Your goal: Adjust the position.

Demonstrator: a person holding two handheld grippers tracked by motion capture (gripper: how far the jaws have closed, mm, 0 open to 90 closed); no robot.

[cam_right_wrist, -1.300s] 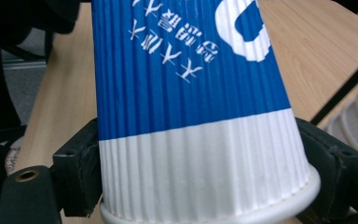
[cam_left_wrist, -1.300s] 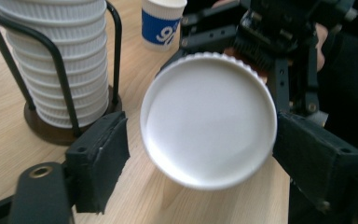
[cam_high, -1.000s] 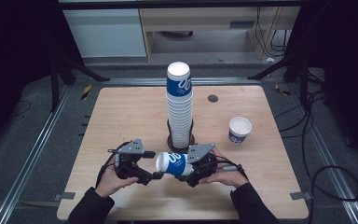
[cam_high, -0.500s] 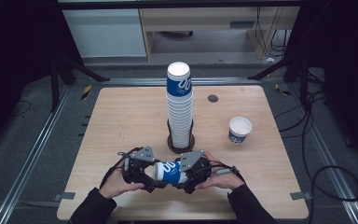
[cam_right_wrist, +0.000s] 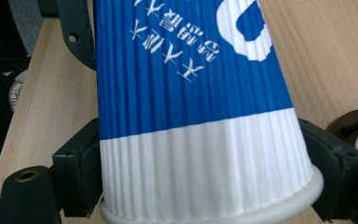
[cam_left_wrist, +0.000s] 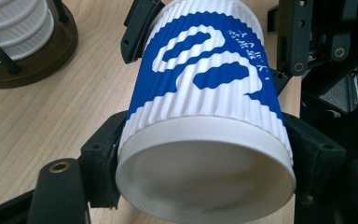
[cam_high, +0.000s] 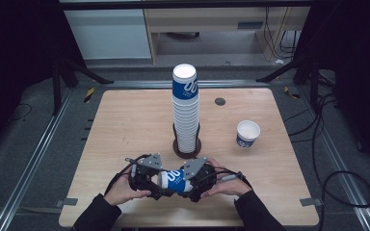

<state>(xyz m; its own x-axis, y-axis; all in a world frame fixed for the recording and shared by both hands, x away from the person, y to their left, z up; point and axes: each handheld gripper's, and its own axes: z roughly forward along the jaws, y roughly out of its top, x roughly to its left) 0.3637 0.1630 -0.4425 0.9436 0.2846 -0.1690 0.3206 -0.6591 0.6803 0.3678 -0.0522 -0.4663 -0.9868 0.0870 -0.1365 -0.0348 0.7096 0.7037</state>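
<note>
**Inspector A:** Left gripper (cam_high: pixel 153 179) has just been closing; its jaws now clamp the cup (cam_high: pixel 172 181) near the base end. Right gripper (cam_high: pixel 192 182) has been easing slightly but still grasps the cup near the rim end.

**Inspector B:** Cup's position?

**A:** Lower centre of the high view, lying on its side between both grippers, long axis running left to right, just below the stack of cups (cam_high: pixel 186 109).

**B:** Nearer hand?

**A:** Neither; both are on it. The hands face each other, forearms entering from the bottom edge. A pull apart along that axis appears likely.
</note>
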